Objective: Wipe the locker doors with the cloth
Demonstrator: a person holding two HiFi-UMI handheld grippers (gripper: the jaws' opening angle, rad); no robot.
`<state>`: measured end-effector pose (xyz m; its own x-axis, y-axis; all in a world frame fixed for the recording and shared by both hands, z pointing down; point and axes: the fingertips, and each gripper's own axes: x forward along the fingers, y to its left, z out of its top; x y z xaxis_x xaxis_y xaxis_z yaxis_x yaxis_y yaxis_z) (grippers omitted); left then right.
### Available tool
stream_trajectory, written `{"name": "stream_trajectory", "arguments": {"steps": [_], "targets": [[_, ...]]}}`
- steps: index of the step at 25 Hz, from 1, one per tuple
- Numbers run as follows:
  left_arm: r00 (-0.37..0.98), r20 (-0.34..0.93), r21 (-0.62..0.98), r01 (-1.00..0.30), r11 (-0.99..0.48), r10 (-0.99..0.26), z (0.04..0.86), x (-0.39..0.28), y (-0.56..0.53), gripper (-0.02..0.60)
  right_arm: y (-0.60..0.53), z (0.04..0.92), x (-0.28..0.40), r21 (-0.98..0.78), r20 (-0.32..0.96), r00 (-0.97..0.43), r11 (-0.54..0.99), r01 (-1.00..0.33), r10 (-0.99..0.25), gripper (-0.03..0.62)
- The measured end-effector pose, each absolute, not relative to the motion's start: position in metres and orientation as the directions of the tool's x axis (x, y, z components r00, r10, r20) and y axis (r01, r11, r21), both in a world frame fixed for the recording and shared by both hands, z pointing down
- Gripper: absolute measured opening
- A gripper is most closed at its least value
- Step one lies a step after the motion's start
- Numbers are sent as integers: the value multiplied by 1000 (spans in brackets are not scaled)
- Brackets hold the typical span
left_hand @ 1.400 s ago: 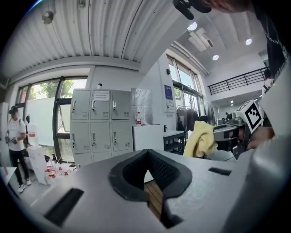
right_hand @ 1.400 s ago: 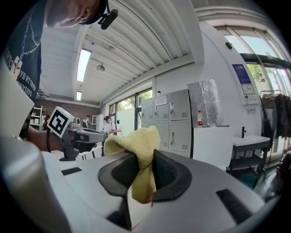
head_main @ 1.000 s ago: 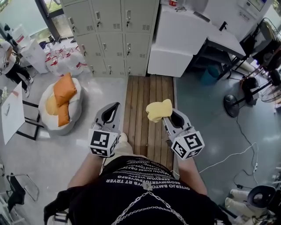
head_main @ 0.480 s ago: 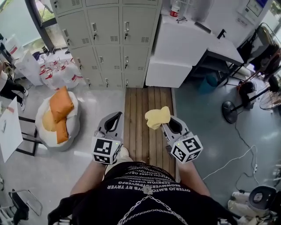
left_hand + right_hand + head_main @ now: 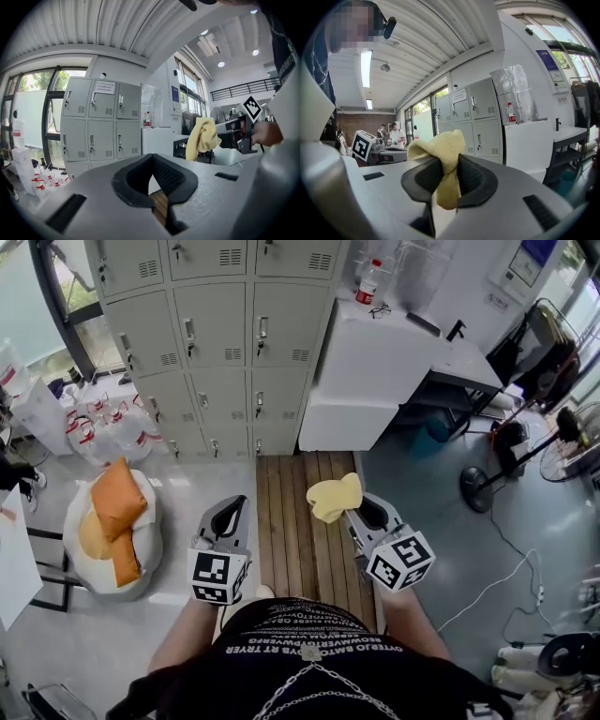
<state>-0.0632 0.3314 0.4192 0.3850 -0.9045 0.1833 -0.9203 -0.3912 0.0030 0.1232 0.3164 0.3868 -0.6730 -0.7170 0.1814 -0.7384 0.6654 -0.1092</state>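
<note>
Fluffy yellow cloth [image 5: 336, 495], matt grey metal lockers [image 5: 216, 324], slatted wooden floor strip [image 5: 300, 540].

Orange cushions [image 5: 117, 502] on a white beanbag [image 5: 147, 547] at nine o'clock. Bottle [image 5: 367, 282] atop a white worktop [image 5: 375, 352] at one o'clock.

Right gripper [image 5: 446, 185] pinching a yellow cloth [image 5: 443, 164] — grey lockers [image 5: 476, 122] stand beyond the cloth, to its right.

Lockers [image 5: 225, 324] are set beyond the plank strip [image 5: 292, 512], a counter [image 5: 366, 381] right of them, a beanbag [image 5: 112, 532] left of the strip.
</note>
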Motion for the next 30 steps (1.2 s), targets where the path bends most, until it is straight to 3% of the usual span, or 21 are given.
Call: {"name": "stream_trajectory", "arguments": {"steps": [14,30], "targets": [[444,253,59,-894,-444,-860,455,-80,286,6,283,421,115,-163,235,-604,582,-797,-761,74],[373,284,38,-925,-378,-883,469,-93,222,6,205,435,95,-175,232,-671,648,-741,-704,74]]}}
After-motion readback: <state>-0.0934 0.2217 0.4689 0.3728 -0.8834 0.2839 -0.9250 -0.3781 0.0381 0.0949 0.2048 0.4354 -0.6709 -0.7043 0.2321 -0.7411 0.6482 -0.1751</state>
